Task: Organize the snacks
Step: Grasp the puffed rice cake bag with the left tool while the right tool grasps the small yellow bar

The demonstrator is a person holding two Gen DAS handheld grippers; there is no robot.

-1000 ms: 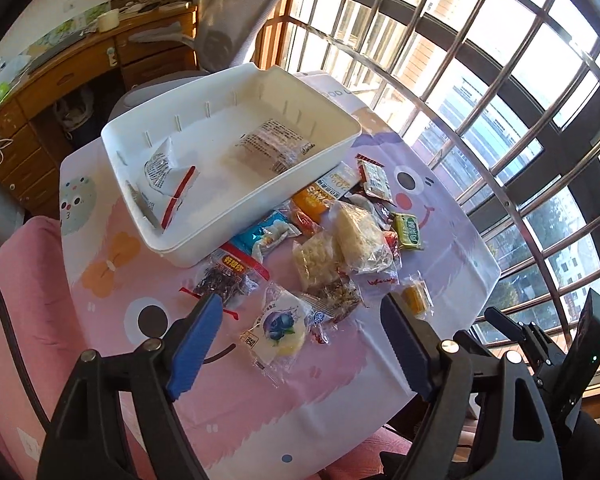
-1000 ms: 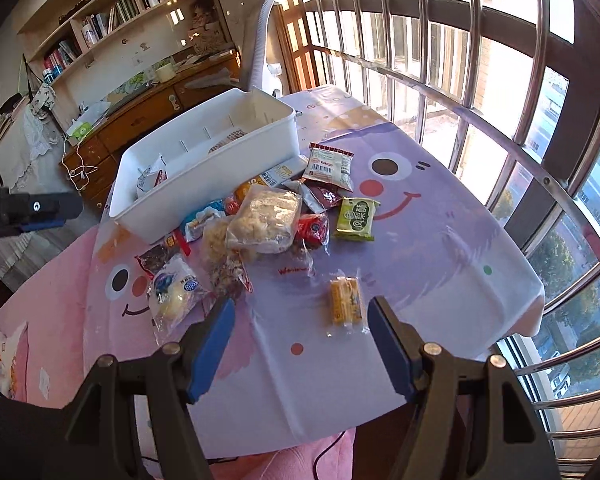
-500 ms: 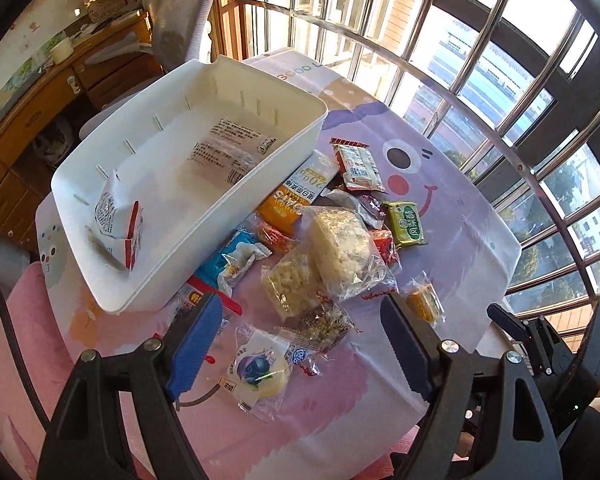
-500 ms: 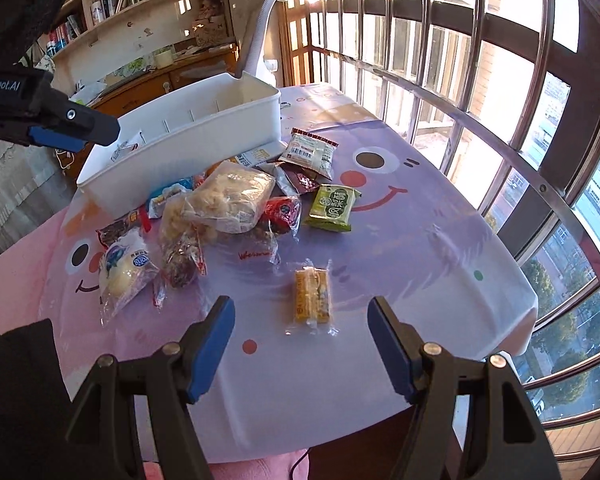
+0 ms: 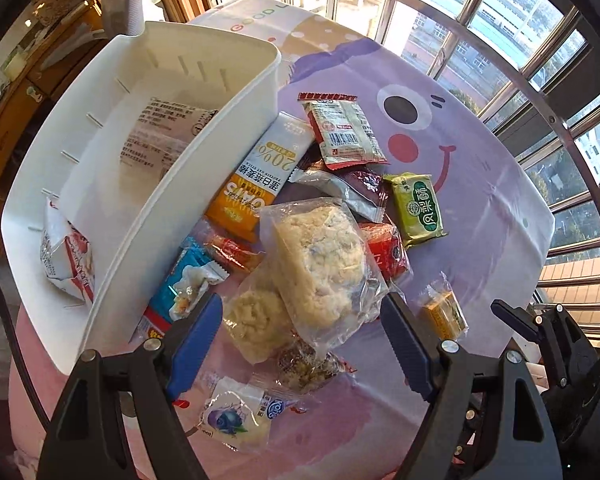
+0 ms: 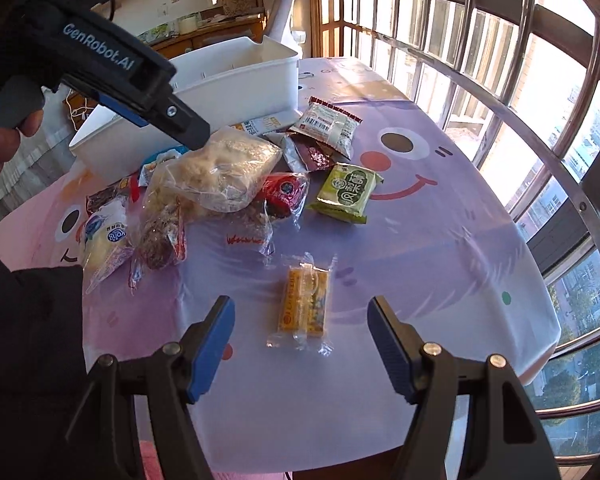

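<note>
A white bin (image 5: pixel 204 152) holds two snack packets and stands on the table beside a pile of snacks. The pile includes a large clear-wrapped rice cake (image 5: pixel 320 256), a green packet (image 5: pixel 418 208), an orange oat bar (image 5: pixel 256 184) and a blueberry pastry (image 5: pixel 236 420). My left gripper (image 5: pixel 300 316) is open, just above the near end of the rice cake. My right gripper (image 6: pixel 300 316) is open, close over a lone yellow clear-wrapped snack (image 6: pixel 305 304). The left gripper's body (image 6: pixel 140 92) hangs over the rice cake (image 6: pixel 224 172) in the right wrist view.
The table has a pink and purple cartoon cloth (image 6: pixel 440 240). Metal window bars (image 6: pixel 540 120) curve around its far and right sides. A wooden desk (image 5: pixel 4 92) stands behind the bin. The right gripper's body (image 5: pixel 560 344) shows at the table's right edge.
Both grippers have moved forward and down toward the snacks. The left one now hovers over the rice cake and the right one over the yellow snack. Both stay open.
</note>
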